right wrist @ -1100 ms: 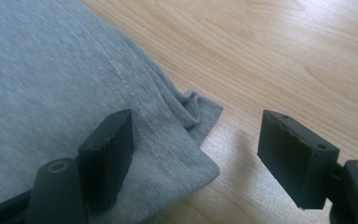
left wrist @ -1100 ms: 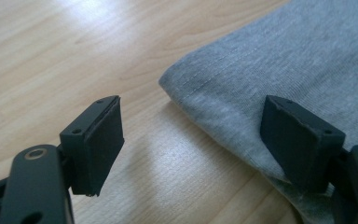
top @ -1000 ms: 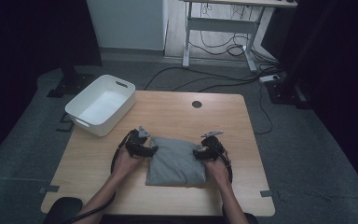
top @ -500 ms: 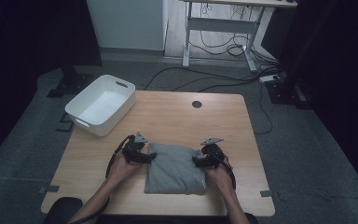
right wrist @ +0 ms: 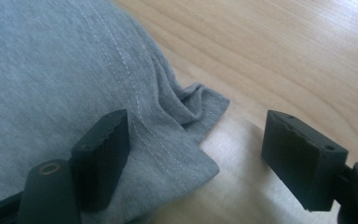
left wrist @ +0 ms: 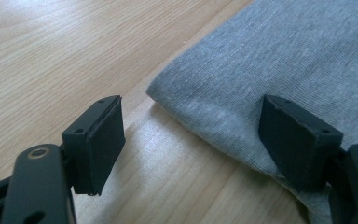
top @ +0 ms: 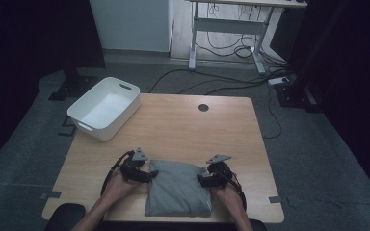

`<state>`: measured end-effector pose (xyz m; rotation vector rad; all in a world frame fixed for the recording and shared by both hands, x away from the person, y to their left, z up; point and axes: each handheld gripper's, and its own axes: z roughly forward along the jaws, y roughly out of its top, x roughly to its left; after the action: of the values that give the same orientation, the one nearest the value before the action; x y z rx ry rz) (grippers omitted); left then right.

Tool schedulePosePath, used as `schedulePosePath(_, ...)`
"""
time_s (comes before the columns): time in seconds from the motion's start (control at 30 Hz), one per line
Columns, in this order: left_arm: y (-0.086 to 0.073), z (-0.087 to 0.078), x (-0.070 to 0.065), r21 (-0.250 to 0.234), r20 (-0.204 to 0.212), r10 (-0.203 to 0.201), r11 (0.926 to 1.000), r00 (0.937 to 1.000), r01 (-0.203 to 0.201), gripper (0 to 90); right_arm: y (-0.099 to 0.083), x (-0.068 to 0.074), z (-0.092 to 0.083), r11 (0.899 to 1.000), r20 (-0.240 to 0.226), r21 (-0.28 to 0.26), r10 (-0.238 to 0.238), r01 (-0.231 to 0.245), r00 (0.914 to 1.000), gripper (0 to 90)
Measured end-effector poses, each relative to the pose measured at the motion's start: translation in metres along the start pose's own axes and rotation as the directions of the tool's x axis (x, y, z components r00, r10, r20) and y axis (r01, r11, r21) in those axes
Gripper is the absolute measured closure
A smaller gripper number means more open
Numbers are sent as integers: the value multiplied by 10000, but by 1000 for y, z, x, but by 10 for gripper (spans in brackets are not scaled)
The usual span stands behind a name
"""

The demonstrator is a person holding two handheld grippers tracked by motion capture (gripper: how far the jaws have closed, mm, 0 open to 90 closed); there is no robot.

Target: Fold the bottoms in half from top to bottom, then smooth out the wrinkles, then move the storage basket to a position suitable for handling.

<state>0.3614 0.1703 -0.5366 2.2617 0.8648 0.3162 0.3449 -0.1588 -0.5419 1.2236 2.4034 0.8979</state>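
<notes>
From high up, I see a folded grey cloth [top: 178, 188] lying flat on the near part of the wooden tabletop [top: 183, 125], about in the middle. My left gripper [top: 147, 175] is at the cloth's far left corner. My right gripper [top: 202, 180] is at its far right corner. A white bin [top: 104, 107] sits on the far left part of the tabletop, well apart from the cloth. There is a small round dark hole [top: 203, 107] in the far part of the tabletop.

In the left gripper view, my fingers [left wrist: 98, 140] are spread wide. One is over bare wood just beside the cloth's corner [left wrist: 223, 93]. The other is over the cloth's edge. They are not pinching it.

In the right gripper view, my fingers [right wrist: 105, 149] are spread wide too. One is over the cloth [right wrist: 51, 70], near its white stitching. The other is over bare wood. The cloth's corner [right wrist: 200, 109], a little wrinkled, lies between them. Nothing is pinched.
</notes>
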Motion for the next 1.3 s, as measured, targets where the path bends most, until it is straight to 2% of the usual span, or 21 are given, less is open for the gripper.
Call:
schedulePosePath(0.07,0,0,2,-54,75,-49,10000,10000,49,214,-1,0,0,10000,29,-26,54,-54,10000,237)
schedulePosePath(0.17,3,-2,9,-242,426,-434,9987,9982,444,168,1,-2,-3,9997,-104,-72,224,-224,9997,234)
schedulePosePath(0.2,3,-2,9,-242,426,-434,9987,9982,444,150,1,-2,-3,9997,-104,-72,224,-224,9997,234)
schedulePosePath(0.23,5,-7,14,-376,497,-620,9972,9968,639,143,2,-4,-10,9990,-98,-338,296,-299,9995,220)
schedulePosePath(0.3,6,-9,15,-437,425,-588,9972,9974,606,143,4,-7,-19,9980,35,-554,302,-299,9995,206)
schedulePosePath(0.37,9,-15,20,-492,168,-469,9977,9988,477,140,4,-12,-27,9964,140,-749,399,-387,9991,202)
schedulePosePath(0.43,8,-18,25,-532,9,-520,9972,9986,520,137,3,-18,-35,9942,261,-969,503,-475,9984,202)
schedulePosePath(0.53,6,-20,31,-553,-136,-650,9964,9978,641,125,0,-24,-40,9942,523,-963,524,-471,9973,197)
schedulePosePath(0.57,4,-24,38,-619,-294,-778,9952,9965,759,124,-5,-30,-42,9951,797,-868,534,-464,9954,189)
schedulePosePath(0.6,4,-24,38,-619,-294,-778,9952,9965,759,124,-5,-30,-42,9951,797,-868,534,-464,9954,189)
schedulePosePath(0.67,3,-30,48,-759,-435,-1036,9921,9937,1001,122,-16,-42,-44,9948,970,-741,771,-700,9923,180)
schedulePosePath(0.77,6,-36,55,-781,-583,-1045,9919,9928,998,99,-26,-51,-45,9935,1032,-670,983,-917,9898,159)
schedulePosePath(0.97,16,-43,69,-642,-874,-915,9942,9920,860,81,-42,-57,-42,9923,877,-292,1228,-1207,9885,158)
schedulePosePath(1.03,23,-47,78,-530,-1059,-866,9953,9906,814,80,-45,-58,-39,9926,945,-172,1210,-1199,9881,155)
schedulePosePath(1.07,23,-47,78,-530,-1059,-866,9953,9906,814,81,-46,-58,-38,9927,984,-87,1205,-1202,9878,140)
schedulePosePath(1.17,32,-54,91,-670,-1152,-1099,9925,9872,1027,109,-48,-59,-37,9932,1076,-231,1163,-1145,9874,135)
schedulePosePath(1.2,32,-54,91,-670,-1152,-1099,9925,9872,1027,132,-48,-59,-37,9932,1076,-231,1163,-1145,9874,135)
schedulePosePath(1.23,36,-58,98,-795,-1122,-1304,9894,9851,1219,143,-50,-60,-37,9922,1146,-380,1222,-1186,9859,115)
schedulePosePath(1.27,36,-58,98,-795,-1122,-1304,9894,9851,1219,144,-50,-60,-37,9922,1146,-380,1222,-1186,9859,115)
schedulePosePath(1.3,40,-60,105,-834,-1133,-1491,9866,9823,1401,147,-52,-61,-35,9908,1216,-478,1314,-1264,9838,76)
